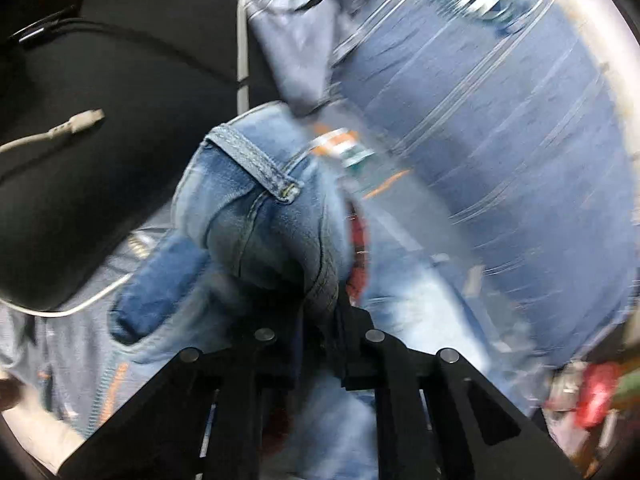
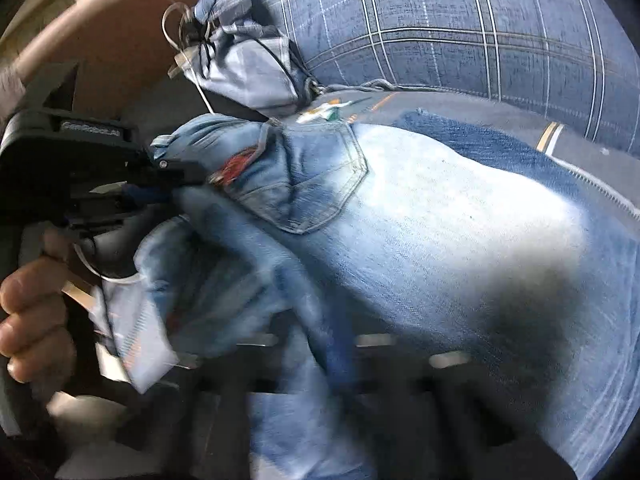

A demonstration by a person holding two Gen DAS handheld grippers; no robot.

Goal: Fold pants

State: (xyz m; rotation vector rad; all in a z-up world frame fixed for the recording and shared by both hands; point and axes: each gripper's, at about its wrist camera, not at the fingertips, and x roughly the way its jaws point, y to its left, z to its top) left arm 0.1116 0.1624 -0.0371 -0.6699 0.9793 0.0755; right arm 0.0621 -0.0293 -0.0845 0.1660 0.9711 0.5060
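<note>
The left tongs (image 1: pixel 318 320) are pinching a bunched fold of the pants (image 1: pixel 260 216), the waistband end by the look of it, with a belt loop (image 1: pixel 256 164) standing clear just above the black fingers. The denim bulges up right in front of the left lens, pale and washed-out, and the rest of that view is heavily blurred.

From the right wrist camera, the same left tongs (image 2: pixel 168 176) show from the side at the left, black body and all, clamped on the crumpled corner of the pants (image 2: pixel 420 240). A hand (image 2: pixel 32 320) grips the handle below them. The pants stretch across the middle of this view, the back pocket (image 2: pixel 320 184) facing the camera, with a red label (image 2: pixel 236 168) peeking out beside it.

The right tongs (image 2: pixel 316 360) sit at the bottom edge, smeared by blur and draped over by denim; the cloth runs down between the fingers, but whether they are pressed on it cannot be told.

Behind the pants lies a blue checked cloth (image 2: pixel 460 32) with thin white lines. A white cable (image 1: pixel 60 132) with a plug end crosses a black padded shape (image 1: pixel 100 120) on the left of the left view.
</note>
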